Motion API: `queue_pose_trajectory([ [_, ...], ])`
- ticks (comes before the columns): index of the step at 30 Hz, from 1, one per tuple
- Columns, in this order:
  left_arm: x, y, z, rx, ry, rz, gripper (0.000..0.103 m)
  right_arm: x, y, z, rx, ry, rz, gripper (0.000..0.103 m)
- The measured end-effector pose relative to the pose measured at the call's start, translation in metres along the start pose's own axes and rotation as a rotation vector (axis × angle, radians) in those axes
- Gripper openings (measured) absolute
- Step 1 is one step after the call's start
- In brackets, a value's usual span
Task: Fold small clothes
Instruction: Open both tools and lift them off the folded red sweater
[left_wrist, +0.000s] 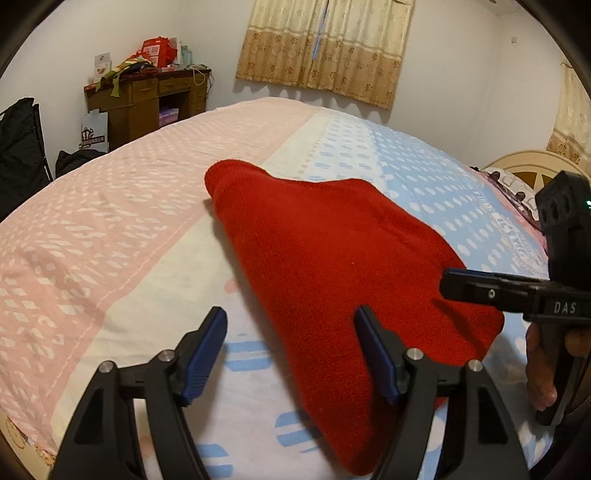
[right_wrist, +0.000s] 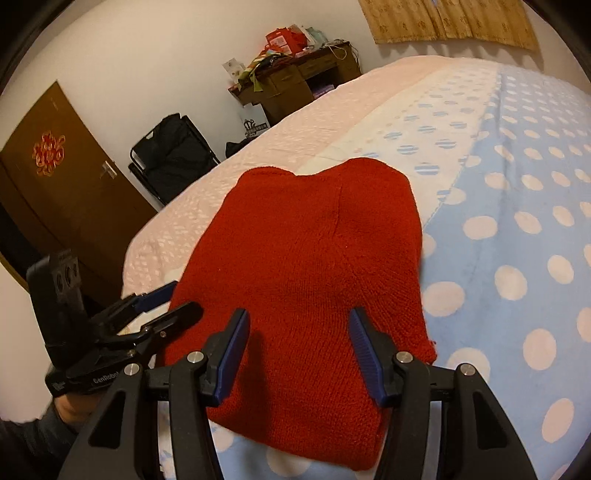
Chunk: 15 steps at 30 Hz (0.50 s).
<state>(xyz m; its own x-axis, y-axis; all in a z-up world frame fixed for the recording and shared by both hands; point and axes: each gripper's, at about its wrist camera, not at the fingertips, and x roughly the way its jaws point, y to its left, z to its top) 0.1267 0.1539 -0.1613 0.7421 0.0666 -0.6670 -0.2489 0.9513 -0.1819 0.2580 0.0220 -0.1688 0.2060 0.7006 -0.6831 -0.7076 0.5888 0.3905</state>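
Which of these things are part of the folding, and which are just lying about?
In use: red knitted garment, bedspread beneath it, left gripper and right gripper, both open.

Lying about: cluttered wooden desk, black folding chair, curtains, door.

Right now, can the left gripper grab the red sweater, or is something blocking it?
Probably yes. The left gripper is open, with the red sweater right at its right-hand finger on the bed. Nothing lies between them; the right gripper sits further along the sweater.

L wrist cam sits close over bed (left_wrist: 110, 221), facing curtain wall; R wrist cam, just beside it, faces desk corner (right_wrist: 295, 81). Both share red knit (left_wrist: 332, 251).
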Motion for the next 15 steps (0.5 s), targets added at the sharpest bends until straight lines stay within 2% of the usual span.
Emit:
queue_pose_trajectory([
  [5, -0.01, 0.003, 0.001, -0.026, -0.002, -0.01, 0.077, -0.009, 0.012, -0.002, -0.004, -0.026, -0.054, 0.057],
  [9, -0.034, -0.005, 0.0, 0.01, -0.036, -0.008, 0.077, -0.034, 0.027, -0.012, -0.009, -0.073, -0.103, 0.057],
  [11, -0.045, -0.009, 0.0, 0.029, -0.058, -0.014, 0.08, -0.048, 0.038, -0.015, -0.022, -0.111, -0.136, 0.062],
  [12, -0.052, -0.01, 0.0, 0.034, -0.072, -0.014, 0.082, -0.056, 0.044, -0.017, -0.036, -0.137, -0.159, 0.067],
  [15, -0.066, -0.011, 0.003, 0.033, -0.104, -0.029, 0.084, -0.076, 0.061, -0.02, -0.073, -0.201, -0.207, 0.069],
])
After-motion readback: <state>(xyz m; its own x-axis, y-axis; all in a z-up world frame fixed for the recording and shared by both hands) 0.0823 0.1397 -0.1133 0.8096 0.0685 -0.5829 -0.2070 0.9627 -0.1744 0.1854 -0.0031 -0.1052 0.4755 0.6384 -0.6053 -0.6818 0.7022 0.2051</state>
